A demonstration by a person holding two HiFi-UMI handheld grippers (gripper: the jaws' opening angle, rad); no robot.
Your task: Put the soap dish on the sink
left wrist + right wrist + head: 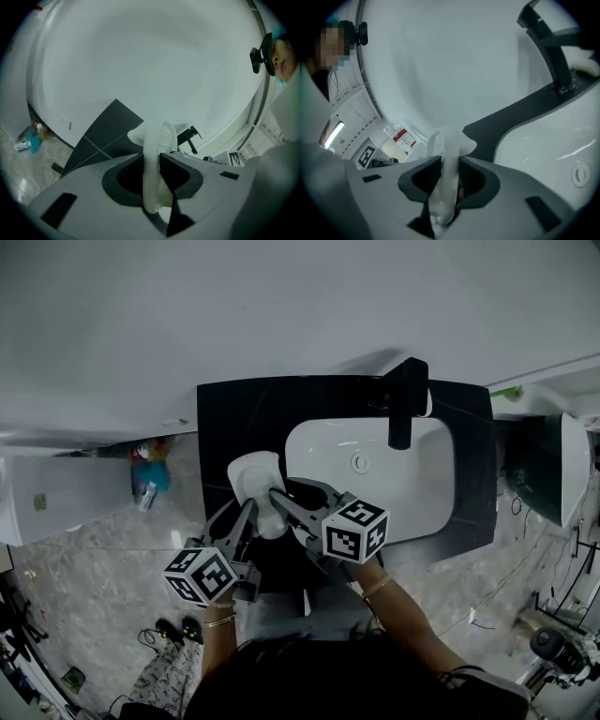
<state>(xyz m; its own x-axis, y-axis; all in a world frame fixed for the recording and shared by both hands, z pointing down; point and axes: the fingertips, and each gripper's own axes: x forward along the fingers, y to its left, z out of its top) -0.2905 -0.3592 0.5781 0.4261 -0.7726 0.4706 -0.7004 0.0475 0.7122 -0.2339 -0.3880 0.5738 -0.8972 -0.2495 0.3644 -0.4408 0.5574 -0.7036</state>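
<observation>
A white soap dish (255,476) hangs tilted above the left part of the black counter (234,413), just left of the white sink basin (427,488). My left gripper (246,512) is shut on the dish's near left rim, and my right gripper (279,498) is shut on its right rim. In the left gripper view the dish (158,140) stands on edge between the pads of the left gripper (151,166). The right gripper view shows the dish's rim (451,154) pinched in the right gripper (450,176), with the basin (553,140) to the right.
A black faucet (405,401) stands at the basin's far edge, also in the right gripper view as a faucet (553,51). Bottles (150,472) sit on the floor at left. A white fixture (574,465) stands at right. Cables lie on the tiled floor.
</observation>
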